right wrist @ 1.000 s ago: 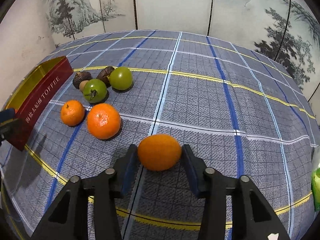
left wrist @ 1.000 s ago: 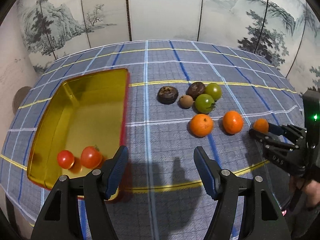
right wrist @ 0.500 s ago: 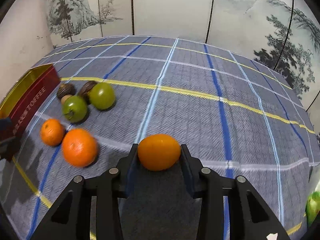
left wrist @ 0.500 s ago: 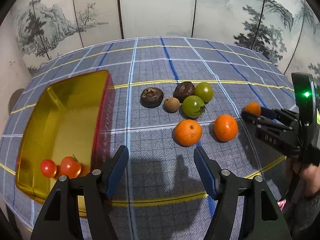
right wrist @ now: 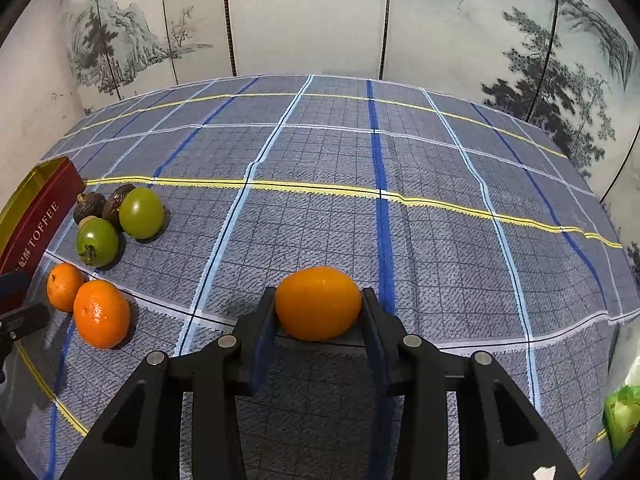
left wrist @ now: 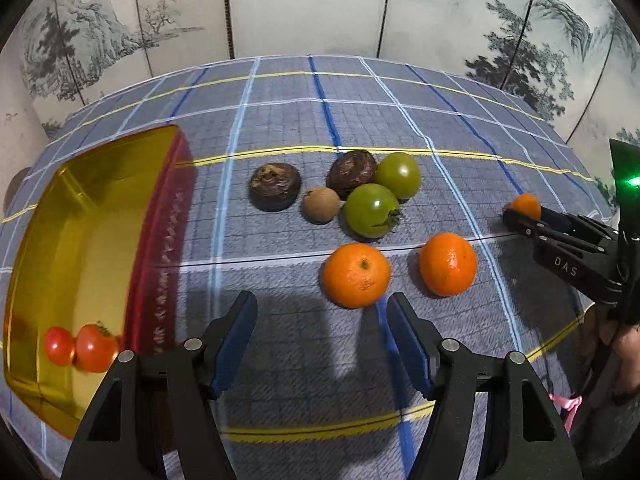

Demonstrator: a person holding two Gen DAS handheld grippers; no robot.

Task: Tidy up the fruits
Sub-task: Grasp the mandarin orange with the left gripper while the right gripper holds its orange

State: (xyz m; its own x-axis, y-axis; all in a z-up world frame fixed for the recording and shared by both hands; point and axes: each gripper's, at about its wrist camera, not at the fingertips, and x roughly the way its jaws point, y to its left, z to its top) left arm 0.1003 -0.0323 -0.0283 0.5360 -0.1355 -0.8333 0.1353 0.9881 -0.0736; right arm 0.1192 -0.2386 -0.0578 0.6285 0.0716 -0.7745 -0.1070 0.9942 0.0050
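Note:
My right gripper (right wrist: 319, 312) is shut on a small orange kumquat (right wrist: 318, 303) and holds it above the cloth; it also shows at the right of the left wrist view (left wrist: 525, 210). My left gripper (left wrist: 322, 328) is open and empty, just in front of a mandarin (left wrist: 356, 275). A second mandarin (left wrist: 448, 264), two green tomatoes (left wrist: 372, 210), two dark wrinkled fruits (left wrist: 275, 186) and a small brown fruit (left wrist: 321, 204) lie in a cluster. A gold and red toffee tin (left wrist: 132, 208) at left holds two red tomatoes (left wrist: 94, 347).
A blue checked cloth (right wrist: 400, 160) covers the table. A painted folding screen (right wrist: 304, 16) stands behind it. A green packet (right wrist: 622, 416) lies at the right edge of the right wrist view.
My right gripper has lifted the kumquat off the cloth and drawn away from the cluster. My left gripper has moved right from the tin toward the mandarins.

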